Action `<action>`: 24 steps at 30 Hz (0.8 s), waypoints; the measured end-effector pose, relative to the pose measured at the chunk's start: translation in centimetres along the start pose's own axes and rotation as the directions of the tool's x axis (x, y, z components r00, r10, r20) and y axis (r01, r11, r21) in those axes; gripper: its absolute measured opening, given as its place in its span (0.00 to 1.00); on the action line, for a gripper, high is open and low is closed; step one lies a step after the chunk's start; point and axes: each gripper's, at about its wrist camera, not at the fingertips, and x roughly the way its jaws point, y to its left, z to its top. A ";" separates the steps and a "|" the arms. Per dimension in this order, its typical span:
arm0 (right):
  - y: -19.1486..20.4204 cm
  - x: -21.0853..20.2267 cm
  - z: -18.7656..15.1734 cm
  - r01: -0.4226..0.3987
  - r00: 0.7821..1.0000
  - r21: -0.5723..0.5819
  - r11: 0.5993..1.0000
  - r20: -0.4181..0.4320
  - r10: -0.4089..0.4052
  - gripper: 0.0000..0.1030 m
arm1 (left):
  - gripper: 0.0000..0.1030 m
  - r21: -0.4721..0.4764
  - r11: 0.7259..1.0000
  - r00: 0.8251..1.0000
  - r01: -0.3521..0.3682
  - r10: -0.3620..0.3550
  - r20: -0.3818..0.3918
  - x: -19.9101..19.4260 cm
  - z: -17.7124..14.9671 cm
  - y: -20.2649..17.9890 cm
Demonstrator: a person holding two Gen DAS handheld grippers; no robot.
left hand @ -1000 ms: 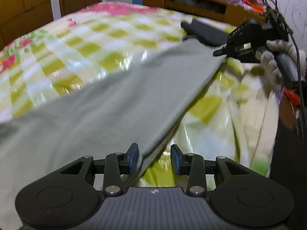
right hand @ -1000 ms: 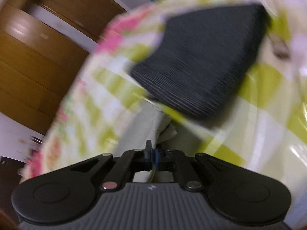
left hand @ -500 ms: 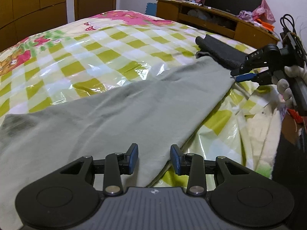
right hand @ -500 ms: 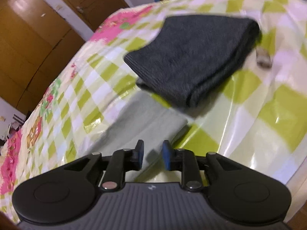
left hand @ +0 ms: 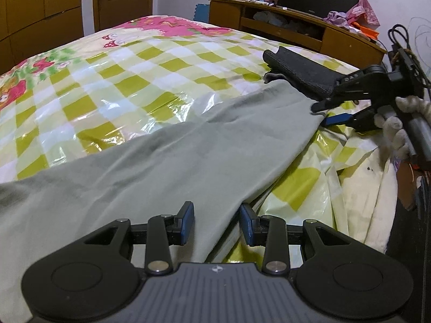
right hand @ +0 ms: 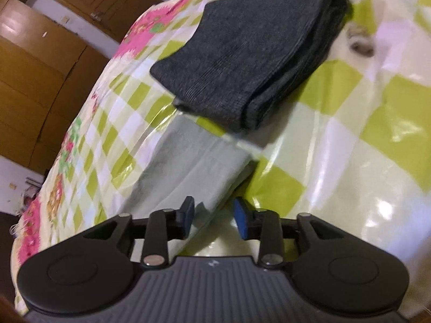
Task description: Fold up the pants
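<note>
Laying pants [left hand: 167,161] flat on the bed [left hand: 134,62] — both hand-held grippers, left [left hand: 216,223] and right [right hand: 212,215], part-open, the right's jaws just opened, holding nothing — next, regrip an end to fold.

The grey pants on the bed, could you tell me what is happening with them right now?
A person is folding the grey pants, which lie stretched flat across the checked bedspread. The right gripper has just been opening its jaws at one end, with the fabric edge lying loose between them. The left gripper sits open over the near edge. A folded dark garment lies beside them.

dark folded garment [right hand: 250,62] blocking beyond pants [left hand: 175,161], bedspread [left hand: 121,80] leftward clear
</note>
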 end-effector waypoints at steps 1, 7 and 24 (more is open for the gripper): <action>-0.1 0.3 0.0 -0.016 1.000 0.012 1.000 0.006 0.015 0.35 | 0.47 0.002 1.000 1.000 0.002 -0.002 -0.002 0.1 0.1 -0.1; -0.6 1.6 0.0 -0.136 0.990 0.071 0.988 0.044 0.133 0.37 | 0.47 -0.001 1.000 1.000 0.002 -0.002 -0.008 0.2 0.8 -0.1; -1.0 1.6 0.7 -0.298 0.951 0.139 0.944 0.129 0.281 0.04 | 0.51 0.005 0.996 0.990 0.089 -0.088 -0.107 0.0 -0.2 -1.6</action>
